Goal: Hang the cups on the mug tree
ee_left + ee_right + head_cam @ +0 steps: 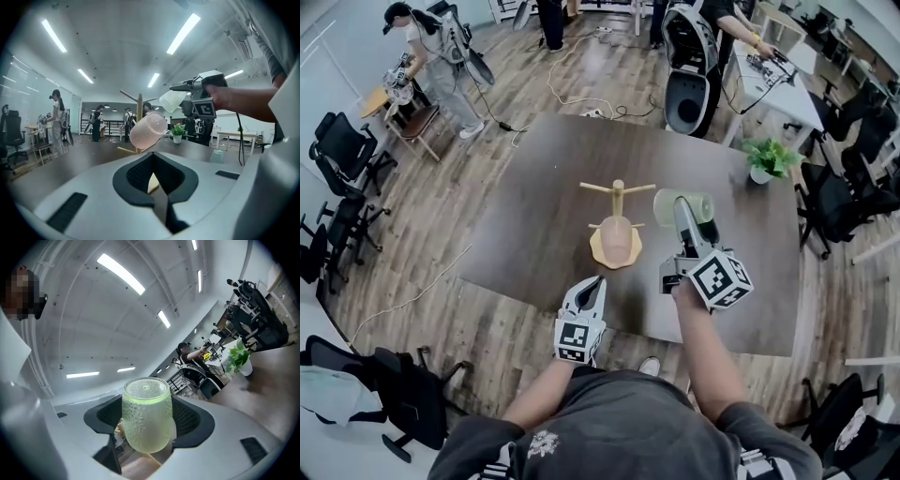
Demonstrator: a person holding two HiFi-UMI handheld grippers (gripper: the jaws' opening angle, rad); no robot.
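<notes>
Right gripper (682, 208) clamps the green cup (145, 420), mug tree (618, 192) just to its left; left gripper (596, 284) is closed, empty, pink cup (148, 130) ahead.

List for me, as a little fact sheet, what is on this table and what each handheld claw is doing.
Table: dark, potted plant near far right corner
Mug tree: wooden, upright, mid-table
Pink cup: hanging on the mug tree
Green cup: clamped in right gripper, held up beside the tree
Left gripper: jaws together, empty, near table's front edge
</notes>
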